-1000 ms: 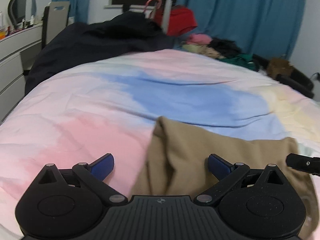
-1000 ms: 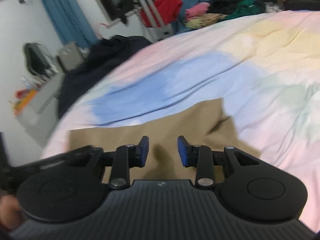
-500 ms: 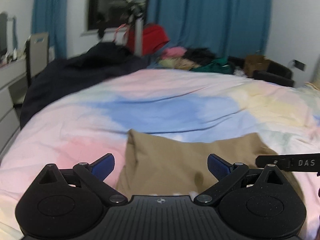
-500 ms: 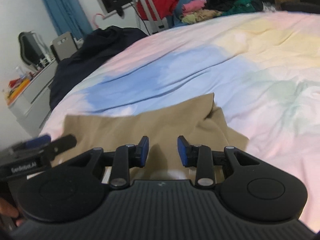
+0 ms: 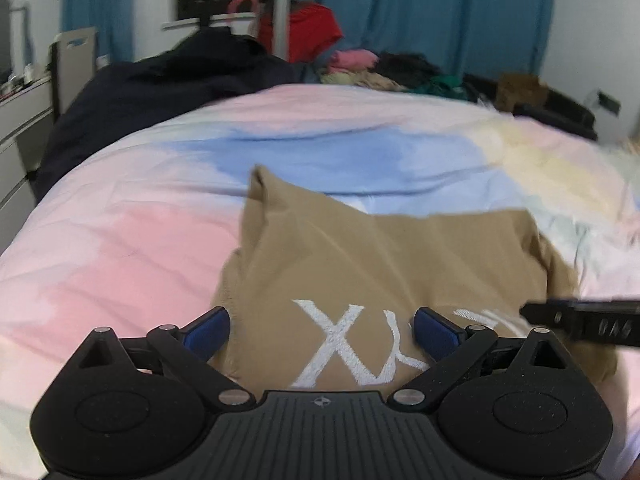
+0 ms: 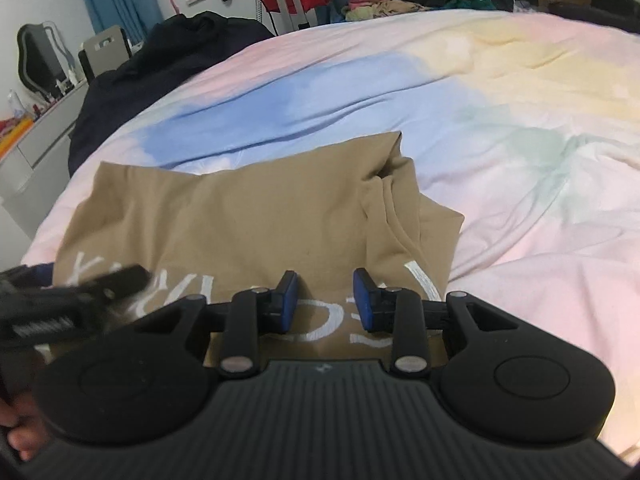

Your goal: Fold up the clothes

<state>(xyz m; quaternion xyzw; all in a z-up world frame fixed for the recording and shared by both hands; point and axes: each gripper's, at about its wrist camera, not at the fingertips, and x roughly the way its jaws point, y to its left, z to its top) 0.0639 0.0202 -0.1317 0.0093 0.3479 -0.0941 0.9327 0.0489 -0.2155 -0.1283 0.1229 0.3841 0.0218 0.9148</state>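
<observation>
A tan shirt (image 5: 360, 264) with white lettering (image 5: 340, 348) lies partly folded on the pastel bed cover (image 5: 120, 248). My left gripper (image 5: 320, 330) stands wide open just above its near left part, with the lettering showing between the fingers. In the right wrist view the same shirt (image 6: 248, 216) has a folded flap at its right side. My right gripper (image 6: 325, 300) hovers over the lettering (image 6: 316, 332). Its jaws are closing, a narrow gap still shows and no cloth is pinched. Each gripper's finger shows at the edge of the other's view.
A dark garment heap (image 5: 160, 92) covers the bed's far left. Mixed clothes (image 5: 372, 68) and a red garment on a stand (image 5: 308, 36) sit behind the bed by blue curtains. White drawers (image 5: 16, 128) stand at the left. The bed cover (image 6: 520, 160) spreads out to the right.
Both grippers have drifted over the shirt. Its white lettering, out of sight before, now shows beneath them. The left gripper stays wide open and the right one narrow.
</observation>
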